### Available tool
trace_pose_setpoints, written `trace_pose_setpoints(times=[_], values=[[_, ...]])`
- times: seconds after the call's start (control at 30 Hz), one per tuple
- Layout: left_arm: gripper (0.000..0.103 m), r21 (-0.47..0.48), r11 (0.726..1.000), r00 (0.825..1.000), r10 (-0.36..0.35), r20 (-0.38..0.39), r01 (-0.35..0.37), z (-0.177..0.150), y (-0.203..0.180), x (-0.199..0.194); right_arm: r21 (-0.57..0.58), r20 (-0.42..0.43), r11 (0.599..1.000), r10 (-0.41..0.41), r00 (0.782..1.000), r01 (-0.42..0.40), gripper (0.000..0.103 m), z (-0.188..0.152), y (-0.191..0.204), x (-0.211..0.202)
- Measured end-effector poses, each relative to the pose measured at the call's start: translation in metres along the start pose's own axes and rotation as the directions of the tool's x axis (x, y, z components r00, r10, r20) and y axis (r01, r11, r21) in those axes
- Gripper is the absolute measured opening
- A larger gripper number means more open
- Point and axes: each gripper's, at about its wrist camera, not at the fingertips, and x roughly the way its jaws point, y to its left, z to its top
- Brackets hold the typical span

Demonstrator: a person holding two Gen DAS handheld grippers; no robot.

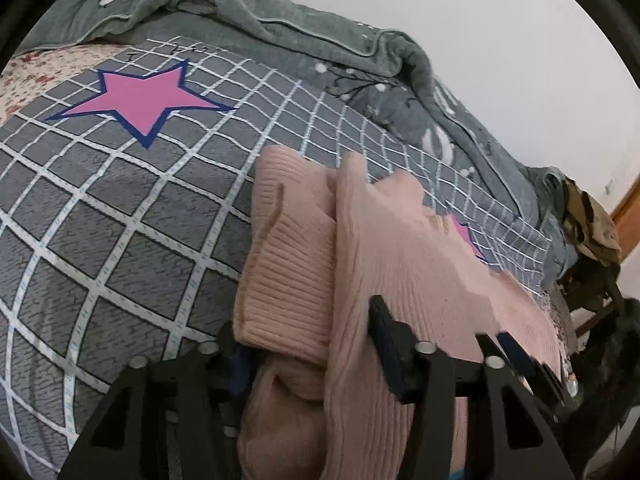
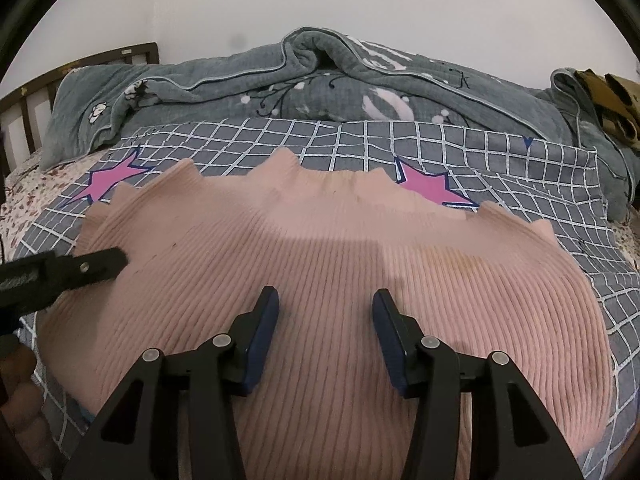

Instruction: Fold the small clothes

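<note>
At the left edge of the right wrist view, the left claw (image 2: 120,258) reaches onto the pink sweater (image 2: 320,280); its own camera shows it spread, sweater cloth bunched between the fingers. The sweater lies on the checked sheet (image 2: 360,140) of the bed. In the middle, the right claw (image 2: 325,300) hangs spread above the sweater, pinching nothing. A grey blanket (image 2: 320,80) is heaped behind.

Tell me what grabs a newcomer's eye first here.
The pink ribbed knit sweater dominates, spread across the grey white-checked bedsheet with the open right gripper over it. Next, the bright pink stars printed on that sheet, and the rumpled grey-green quilt heaped along the white wall.
</note>
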Motion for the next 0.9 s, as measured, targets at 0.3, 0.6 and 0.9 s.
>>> trace_pose_setpoints(times=[0.3, 0.6, 0.9], values=[[0.021, -0.014, 0.995, 0.995, 0.096, 0.013, -0.096, 0.016, -0.04, -0.026, -0.061, -0.021, 0.995, 0.082, 0.996, -0.083, 0.049, -0.021, 0.006, -0.032], [0.02, 0.105, 0.979, 0.985, 0.17, 0.042, -0.174, 0.023, -0.129, -0.046, 0.032, 0.101, 0.969, 0.242, 0.965, -0.246, 0.049, -0.019, -0.069, -0.088], [0.02, 0.163, 0.98, 0.993, 0.12, -0.016, -0.115, 0.009, -0.236, -0.033, 0.364, 0.234, 0.921, 0.049, 0.971, -0.135, 0.049, -0.029, -0.243, -0.116]])
